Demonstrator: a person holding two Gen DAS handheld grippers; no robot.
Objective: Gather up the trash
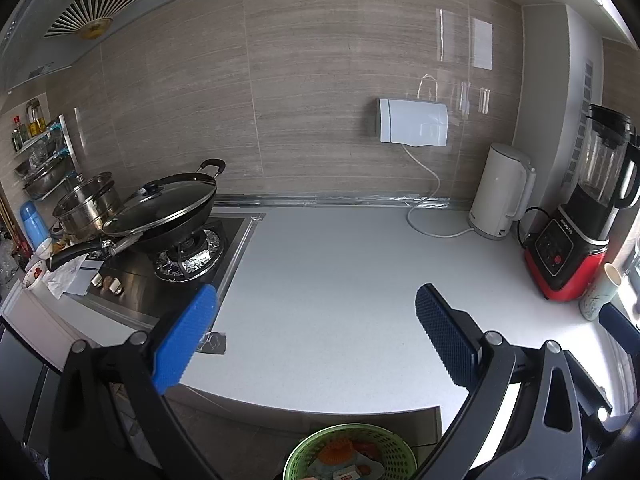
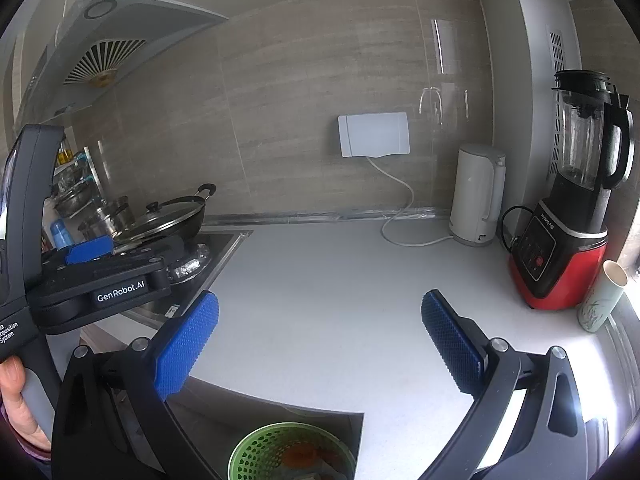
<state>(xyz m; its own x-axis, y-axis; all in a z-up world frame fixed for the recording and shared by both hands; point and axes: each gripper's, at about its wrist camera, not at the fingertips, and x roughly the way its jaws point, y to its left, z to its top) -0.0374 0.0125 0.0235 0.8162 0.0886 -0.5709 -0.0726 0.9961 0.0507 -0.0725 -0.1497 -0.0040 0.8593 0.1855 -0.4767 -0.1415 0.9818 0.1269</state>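
Note:
A green perforated bin (image 1: 352,454) stands on the floor below the counter's front edge, with orange and paper scraps inside; it also shows in the right wrist view (image 2: 288,454). My left gripper (image 1: 316,334) is open and empty above the white counter (image 1: 340,280). My right gripper (image 2: 320,338) is open and empty above the same counter (image 2: 328,288). The left gripper's body (image 2: 100,280) shows at the left of the right wrist view. A crumpled white paper (image 1: 66,274) lies left of the stove.
A black lidded wok (image 1: 172,208) and a steel pot (image 1: 86,204) sit on the stove at left. A white kettle (image 1: 502,192), a red-based blender (image 1: 580,232) and a pale cup (image 1: 600,296) stand at the right. A small bowl (image 1: 34,274) sits far left.

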